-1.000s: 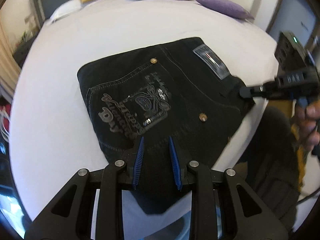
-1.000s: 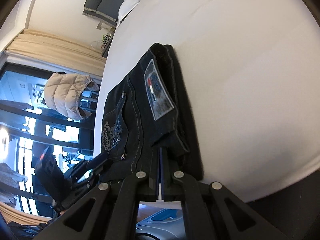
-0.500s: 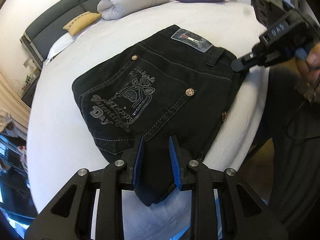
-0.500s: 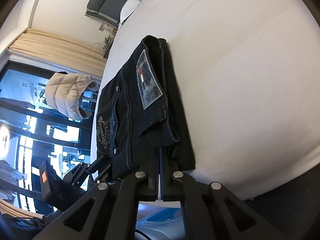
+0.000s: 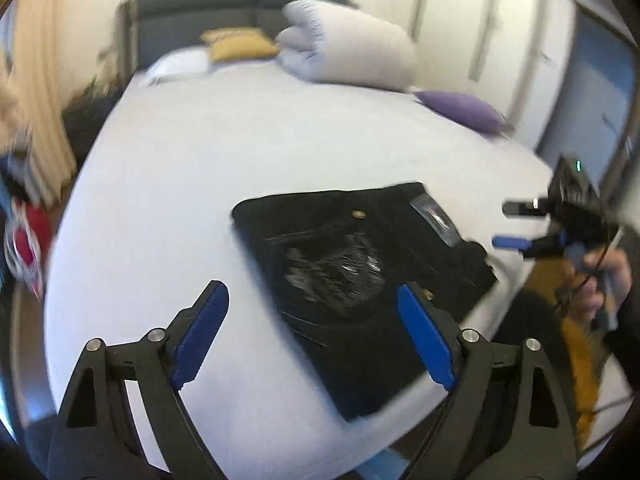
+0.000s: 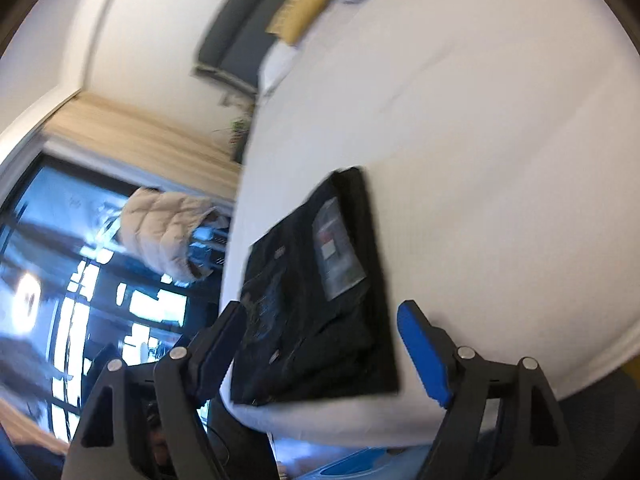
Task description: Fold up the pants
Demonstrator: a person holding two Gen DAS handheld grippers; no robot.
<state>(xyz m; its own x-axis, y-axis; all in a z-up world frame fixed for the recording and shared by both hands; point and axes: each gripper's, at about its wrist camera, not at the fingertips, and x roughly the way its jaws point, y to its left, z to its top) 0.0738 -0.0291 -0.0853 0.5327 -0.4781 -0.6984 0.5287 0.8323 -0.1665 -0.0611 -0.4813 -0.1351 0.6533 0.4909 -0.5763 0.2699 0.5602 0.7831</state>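
Note:
The black pants [image 5: 360, 268] lie folded into a compact rectangle near the front corner of the white bed [image 5: 224, 152], back pocket print and waistband label up. They also show in the right wrist view [image 6: 316, 304]. My left gripper [image 5: 316, 336] is open and empty, held back above the pants' near edge. My right gripper [image 6: 320, 344] is open and empty, just off the waistband end. It also shows at the right of the left wrist view [image 5: 508, 226], apart from the pants.
A rolled white duvet [image 5: 348, 56], a yellow pillow [image 5: 236, 44], a white pillow [image 5: 180, 66] and a purple pillow [image 5: 464, 110] lie at the bed's far end by the dark headboard. The bed's edge is close below both grippers. A beige jacket [image 6: 164, 232] hangs by the window.
Both grippers have let go of the pants and opened wide. Both have pulled back and up from the folded pants, which now lie free on the bed.

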